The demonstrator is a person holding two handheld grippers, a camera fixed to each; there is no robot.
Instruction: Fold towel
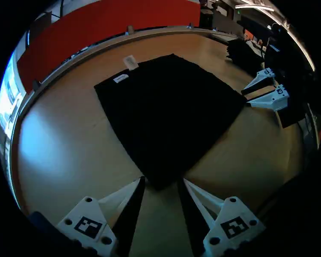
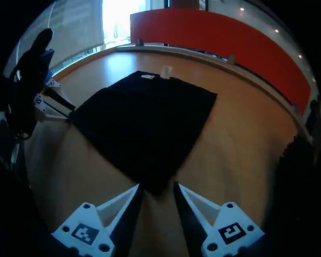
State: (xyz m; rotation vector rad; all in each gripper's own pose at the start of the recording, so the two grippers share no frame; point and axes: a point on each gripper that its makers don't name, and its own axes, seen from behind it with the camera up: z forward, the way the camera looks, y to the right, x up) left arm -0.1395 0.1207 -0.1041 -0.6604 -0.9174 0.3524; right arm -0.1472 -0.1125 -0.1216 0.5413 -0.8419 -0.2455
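Observation:
A black towel (image 1: pixel 169 111) (image 2: pixel 147 124) lies flat on the wooden table (image 1: pixel 66 141) (image 2: pixel 246 128), with white tags (image 1: pixel 121 78) (image 2: pixel 147 77) at its far corner. My left gripper (image 1: pixel 161 180) is open, and one near corner of the towel lies between its fingertips. My right gripper (image 2: pixel 157 185) is open too, its fingers either side of another towel corner. In the left gripper view the right gripper (image 1: pixel 245 97) sits at the towel's right corner. In the right gripper view the left gripper (image 2: pixel 70 113) sits at the towel's left corner, held by a dark-gloved hand (image 2: pixel 30 85).
A red partition (image 1: pixel 105 25) (image 2: pixel 229 38) runs behind the table's curved far edge. A dark bundle (image 1: pixel 242 51) lies on the table at the back right of the left gripper view. Bright windows (image 2: pixel 122 21) stand beyond the table.

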